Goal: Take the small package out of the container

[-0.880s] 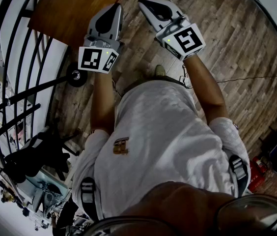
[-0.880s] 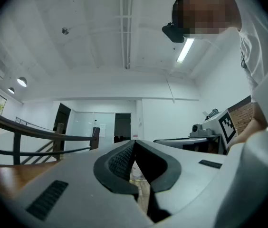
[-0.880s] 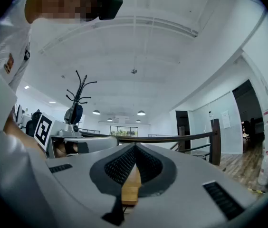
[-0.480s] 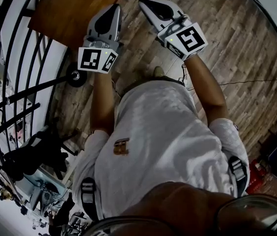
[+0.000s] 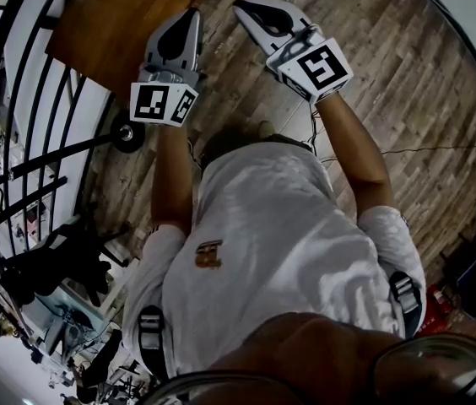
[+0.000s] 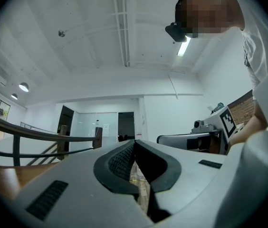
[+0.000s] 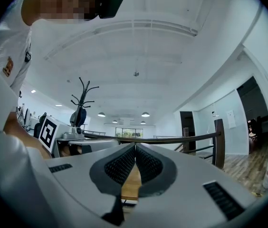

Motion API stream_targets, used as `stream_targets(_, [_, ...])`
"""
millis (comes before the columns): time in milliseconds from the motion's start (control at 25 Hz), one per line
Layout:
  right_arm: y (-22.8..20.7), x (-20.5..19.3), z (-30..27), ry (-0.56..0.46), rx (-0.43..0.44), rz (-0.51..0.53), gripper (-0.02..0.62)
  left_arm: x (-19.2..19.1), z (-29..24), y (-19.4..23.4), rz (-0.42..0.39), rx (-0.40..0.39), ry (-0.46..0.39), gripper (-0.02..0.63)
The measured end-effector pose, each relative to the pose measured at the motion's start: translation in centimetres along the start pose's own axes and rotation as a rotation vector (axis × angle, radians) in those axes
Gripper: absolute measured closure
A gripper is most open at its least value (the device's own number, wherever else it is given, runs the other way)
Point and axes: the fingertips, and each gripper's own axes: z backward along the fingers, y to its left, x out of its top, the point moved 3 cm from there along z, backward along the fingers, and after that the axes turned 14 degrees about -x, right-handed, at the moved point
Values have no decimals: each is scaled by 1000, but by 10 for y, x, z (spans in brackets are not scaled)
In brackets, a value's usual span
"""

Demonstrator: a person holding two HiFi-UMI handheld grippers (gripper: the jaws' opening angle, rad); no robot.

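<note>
Both grippers have drifted slightly to the left since the earlier frame, and the shoe below them on the floor is now almost hidden by the shirt. The left hand-held gripper [image 5: 193, 13] has its jaws together with nothing between them. The right hand-held gripper [image 5: 240, 5] is the same, closed on nothing. Their shells are smooth, pale grey plastic, rounded and tapering to a point. The pads [image 7: 124, 164] are black rubber with a fine dotted grain. Each gripper carries a cube with square black-and-white markers [image 5: 164, 104], a blocky pattern and no letters. The white shirt [image 5: 272, 251] looks soft and creased, and it has a small brown emblem [image 5: 208, 252] too small to read. Far left lies a brown wooden worktop [image 5: 120, 15] with a smooth face. The floor [image 5: 407, 99] is grey-brown wood planks. Black metal railing bars [image 5: 18, 83] curve down the left side. These views do not show where the small package or the container is.
</note>
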Motion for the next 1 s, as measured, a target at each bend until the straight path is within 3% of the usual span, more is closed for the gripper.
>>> stream_targets(200, [-33, -9, -1, 12, -1, -14, 563, -11, -28, 4, -1, 13, 22, 588])
stream_targets(560, [-90, -22, -33, 23, -33, -1, 563, -31, -84, 51, -12, 1, 27, 588])
stream_targets(1000, [-182, -38, -165, 69, -83, 38, 563, -74, -180, 198, -5, -21, 35, 588])
